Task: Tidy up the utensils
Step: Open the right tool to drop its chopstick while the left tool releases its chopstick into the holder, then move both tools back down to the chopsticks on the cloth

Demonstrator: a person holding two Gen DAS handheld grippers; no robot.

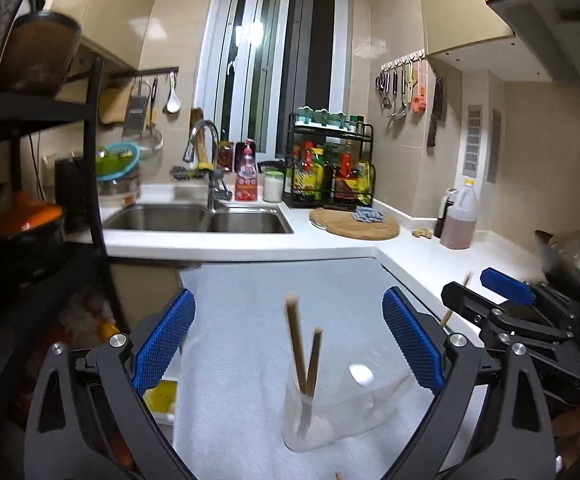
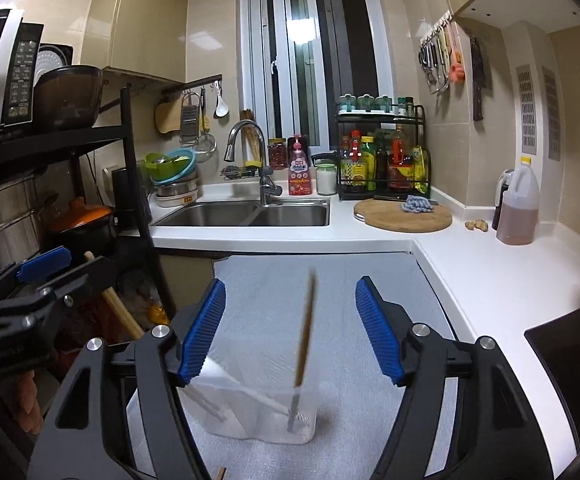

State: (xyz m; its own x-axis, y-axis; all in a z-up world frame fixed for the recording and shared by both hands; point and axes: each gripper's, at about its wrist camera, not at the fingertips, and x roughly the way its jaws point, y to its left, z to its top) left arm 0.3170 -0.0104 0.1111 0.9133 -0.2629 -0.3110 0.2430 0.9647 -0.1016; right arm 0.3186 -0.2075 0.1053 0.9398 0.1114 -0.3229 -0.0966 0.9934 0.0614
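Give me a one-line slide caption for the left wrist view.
Open left gripper above a clear plastic container holding two chopsticks on a white mat, kitchen sink behind.

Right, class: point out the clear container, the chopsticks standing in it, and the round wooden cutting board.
clear container [image 2: 265, 416], right wrist view, front wall near the base
chopsticks [image 1: 296, 344], left wrist view, middle of the longer stick
wooden cutting board [image 2: 394, 218], right wrist view, bare top surface

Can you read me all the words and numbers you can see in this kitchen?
Nothing here reads clearly.
Pink pouch by the sink: label too blurred to read.
Sauce bottles in the black rack: labels too small.
Microwave buttons: markings too small.
Red mark on the white bowl: unreadable.
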